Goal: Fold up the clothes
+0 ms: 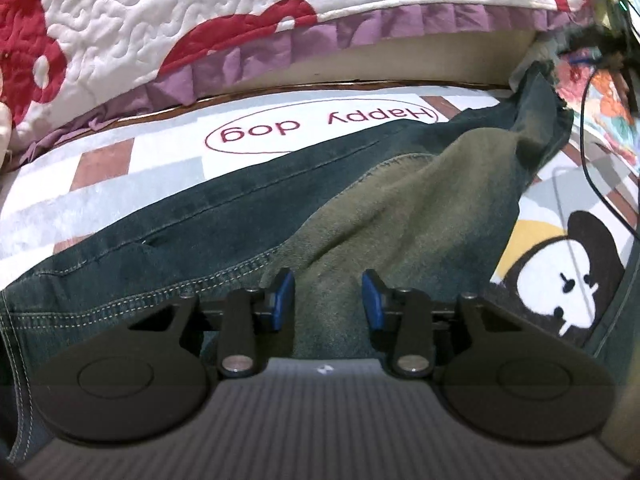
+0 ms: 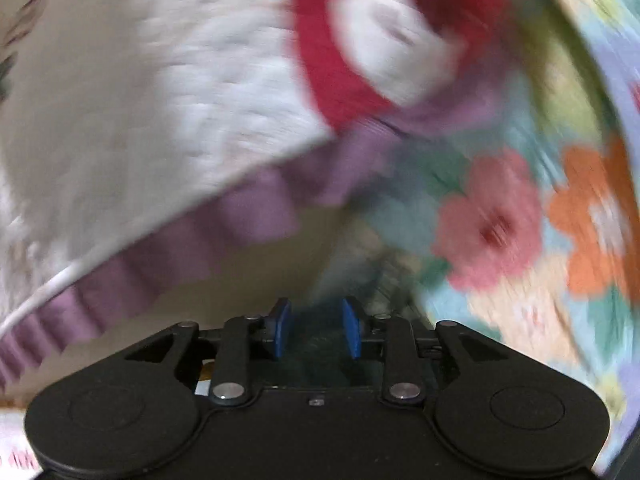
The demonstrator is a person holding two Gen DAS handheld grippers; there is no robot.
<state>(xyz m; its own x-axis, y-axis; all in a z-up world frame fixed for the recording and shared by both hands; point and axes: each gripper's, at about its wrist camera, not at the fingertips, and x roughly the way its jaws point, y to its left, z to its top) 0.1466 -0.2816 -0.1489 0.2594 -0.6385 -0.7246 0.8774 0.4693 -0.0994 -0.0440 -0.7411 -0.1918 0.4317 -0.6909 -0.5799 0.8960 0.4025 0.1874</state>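
A dark denim garment point(image 1: 224, 216) with an olive fleece lining point(image 1: 400, 208) lies across a printed mat point(image 1: 160, 148) marked "Happy dog". My left gripper point(image 1: 328, 300) is open and low over the near edge, with the olive lining lying between its blue pads point(image 1: 284, 300). The garment's far end rises to a peak at the upper right of the left wrist view. The right wrist view is motion-blurred. There my right gripper point(image 2: 316, 330) has dark denim fabric point(image 2: 316, 348) filling the gap between its pads and looks shut on it.
A white quilt point(image 1: 160, 20) with red figures and a purple frill hangs behind the mat, and shows again as the quilt point(image 2: 160, 120) in the right wrist view. A floral cloth point(image 2: 520, 220) lies to the right. A black cable point(image 1: 592, 160) runs down the mat's right side.
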